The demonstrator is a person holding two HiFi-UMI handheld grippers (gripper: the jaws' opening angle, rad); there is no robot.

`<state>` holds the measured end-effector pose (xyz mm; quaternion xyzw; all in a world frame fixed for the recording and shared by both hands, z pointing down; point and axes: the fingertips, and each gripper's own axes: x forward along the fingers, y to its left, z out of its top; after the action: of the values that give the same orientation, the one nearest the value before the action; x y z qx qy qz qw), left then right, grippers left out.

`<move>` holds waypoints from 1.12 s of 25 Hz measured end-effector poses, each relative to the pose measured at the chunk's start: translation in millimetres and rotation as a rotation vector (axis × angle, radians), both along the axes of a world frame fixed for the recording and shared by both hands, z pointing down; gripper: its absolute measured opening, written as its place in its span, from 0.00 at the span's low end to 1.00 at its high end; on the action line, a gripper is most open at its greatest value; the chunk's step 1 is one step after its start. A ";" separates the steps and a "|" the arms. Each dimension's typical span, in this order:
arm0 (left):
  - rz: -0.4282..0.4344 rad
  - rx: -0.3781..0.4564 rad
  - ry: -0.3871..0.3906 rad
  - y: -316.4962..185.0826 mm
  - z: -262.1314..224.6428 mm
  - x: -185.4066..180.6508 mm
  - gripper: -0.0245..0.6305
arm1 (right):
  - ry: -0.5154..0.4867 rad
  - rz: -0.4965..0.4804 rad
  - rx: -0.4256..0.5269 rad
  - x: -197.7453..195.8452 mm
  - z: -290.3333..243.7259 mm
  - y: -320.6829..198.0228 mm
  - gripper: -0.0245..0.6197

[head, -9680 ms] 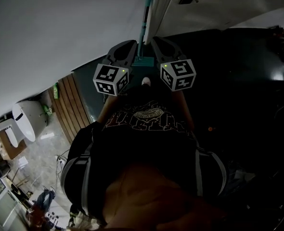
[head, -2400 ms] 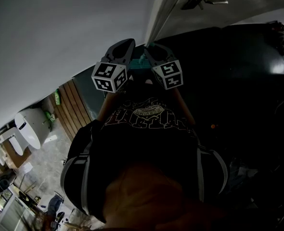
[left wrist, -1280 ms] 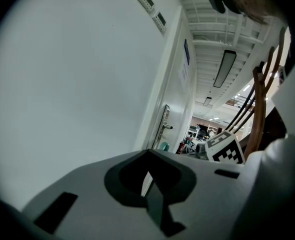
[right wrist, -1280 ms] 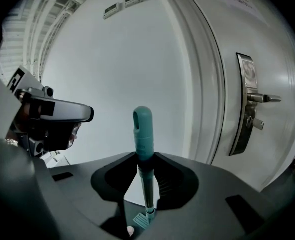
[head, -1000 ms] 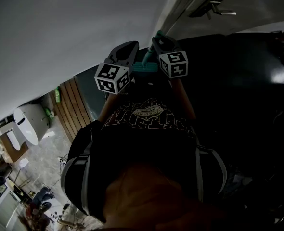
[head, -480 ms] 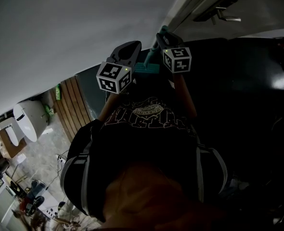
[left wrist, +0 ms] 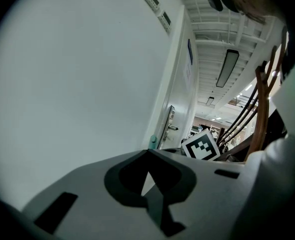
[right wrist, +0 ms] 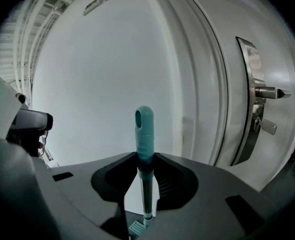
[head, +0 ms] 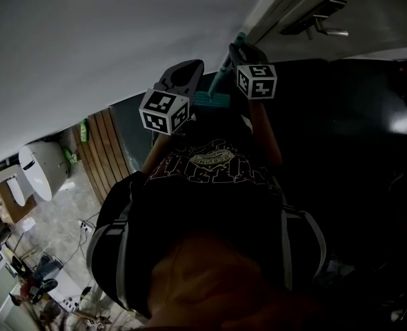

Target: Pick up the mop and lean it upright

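Observation:
The mop has a teal handle (right wrist: 144, 126) and a flat teal head (head: 212, 101) that rests on the dark floor by the white wall. It stands nearly upright next to the door frame. My right gripper (head: 239, 49) is shut on the handle just below its rounded top; in the right gripper view the jaws (right wrist: 145, 161) clamp the shaft, with the mop head (right wrist: 137, 227) far below. My left gripper (head: 185, 71) hangs left of the mop, apart from it, jaws together and empty (left wrist: 148, 156). The handle's tip (left wrist: 152, 140) shows past it.
A white wall (head: 107, 40) rises directly ahead. To the right is a white door with a metal lever handle (right wrist: 270, 91) (head: 324, 27). Wooden slats (head: 107, 150) and a white fixture (head: 41, 171) lie at the left. The floor to the right is dark.
My right gripper has climbed up and to the right along the door frame with the mop handle in it. The mop head stays low. The left gripper has barely moved.

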<state>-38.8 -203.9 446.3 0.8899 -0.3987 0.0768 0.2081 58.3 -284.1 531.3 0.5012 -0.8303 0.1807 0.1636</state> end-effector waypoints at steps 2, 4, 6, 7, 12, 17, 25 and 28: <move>-0.002 -0.001 0.000 -0.4 0.5 -0.5 0.11 | -0.004 0.010 0.002 1.5 0.9 -4.5 0.21; -0.003 -0.001 0.001 -0.5 1.2 -1.0 0.11 | -0.008 0.023 0.001 3.5 2.1 -9.1 0.21; -0.005 -0.001 0.001 0.3 1.2 -2.5 0.11 | -0.014 0.036 0.000 5.1 2.6 -13.1 0.21; -0.006 -0.001 0.001 0.8 1.0 -3.3 0.11 | -0.017 0.043 0.000 6.0 2.8 -14.9 0.21; -0.013 0.000 0.003 -0.1 1.5 -7.1 0.11 | -0.020 0.072 -0.002 10.9 6.1 -25.6 0.21; -0.014 -0.002 0.007 0.8 3.7 -8.7 0.11 | -0.016 0.098 0.002 15.0 8.3 -34.0 0.21; -0.004 0.000 0.008 2.4 0.8 -6.7 0.11 | -0.037 0.145 0.005 21.9 7.9 -40.9 0.21; 0.002 -0.002 0.010 1.4 0.2 -6.8 0.11 | -0.040 0.148 0.008 18.8 7.5 -42.8 0.21</move>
<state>-45.6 -202.5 446.5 0.8904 -0.3969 0.0729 0.2108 77.1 -326.8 538.9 0.5581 -0.7948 0.1991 0.1312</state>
